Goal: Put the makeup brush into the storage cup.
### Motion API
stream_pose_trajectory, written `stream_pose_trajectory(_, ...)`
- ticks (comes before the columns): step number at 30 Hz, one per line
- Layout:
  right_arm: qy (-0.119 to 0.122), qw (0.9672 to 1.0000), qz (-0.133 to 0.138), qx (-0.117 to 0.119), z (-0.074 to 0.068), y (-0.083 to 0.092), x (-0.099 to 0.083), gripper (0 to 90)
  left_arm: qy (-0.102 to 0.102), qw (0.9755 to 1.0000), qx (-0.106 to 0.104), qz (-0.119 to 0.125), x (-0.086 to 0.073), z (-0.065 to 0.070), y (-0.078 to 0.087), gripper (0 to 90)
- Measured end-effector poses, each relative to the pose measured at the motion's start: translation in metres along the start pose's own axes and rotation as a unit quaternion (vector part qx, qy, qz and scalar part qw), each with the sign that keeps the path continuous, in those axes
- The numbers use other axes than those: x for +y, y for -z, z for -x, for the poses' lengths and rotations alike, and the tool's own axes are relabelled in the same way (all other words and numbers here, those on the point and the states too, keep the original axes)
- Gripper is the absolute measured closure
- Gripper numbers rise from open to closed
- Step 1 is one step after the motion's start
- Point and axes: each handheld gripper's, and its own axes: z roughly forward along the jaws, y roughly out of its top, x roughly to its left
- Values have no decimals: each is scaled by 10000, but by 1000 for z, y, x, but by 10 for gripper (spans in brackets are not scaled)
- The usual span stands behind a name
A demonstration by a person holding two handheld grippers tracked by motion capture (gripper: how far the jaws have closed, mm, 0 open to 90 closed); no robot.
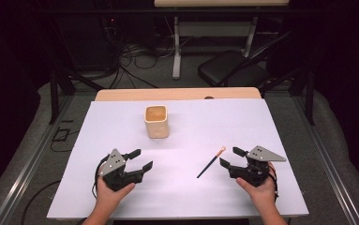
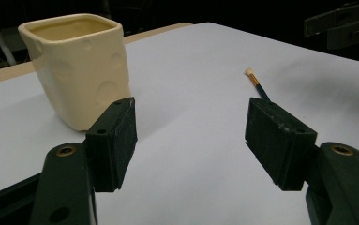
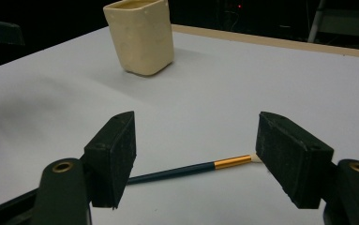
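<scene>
- R tool is released, jaws wide, nothing betw them; it sits just beside the brush, not touching.
- L tool also released & empty, low over the worktop, pointing toward the cup.
- Brush lies flat on the white worktop, right of centre, well apart from the cup; bristle tip points away from me, toward the far right, handle end toward me.
- Handling, my guess: brush is light, thin, stiff, round handle, so likely to roll or skid when I pinch it off a flat surface. Bristles soft, don't squash them.
- Where to grab: on the dark handle just behind the gold ferrule, jaws across the shaft, coming down low so both pads meet it.
- Cup looks ceramic: heavier, hard, glossy, prob slippery & chippable; squarish w/ rounded corners, so flat sides would suit the jaws.
- R tool view: brush runs crosswise betw my jaws, ferrule & blue-black handle clear; the high view gives no such detail.
- L tool view: dimples on the cup wall and the brush end-on, tip nearest.
- High view: whole layout, both hands, spacing.
</scene>
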Motion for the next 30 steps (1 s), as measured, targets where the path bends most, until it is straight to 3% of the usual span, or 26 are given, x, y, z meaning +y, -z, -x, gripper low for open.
stream_pose_trajectory(12,-17,9998,-155,-81,0,-3,0,281,2,10000,22,-14,0,1,-1,342)
stream_pose_trajectory(18,139,9993,-301,-155,-3,-7,3,278,18,10000,16,-11,0,1,-1,343)
stream_pose_trajectory(30,230,9982,-525,-194,-9,-17,13,280,29,10000,-15,-44,-1,1,-1,345)
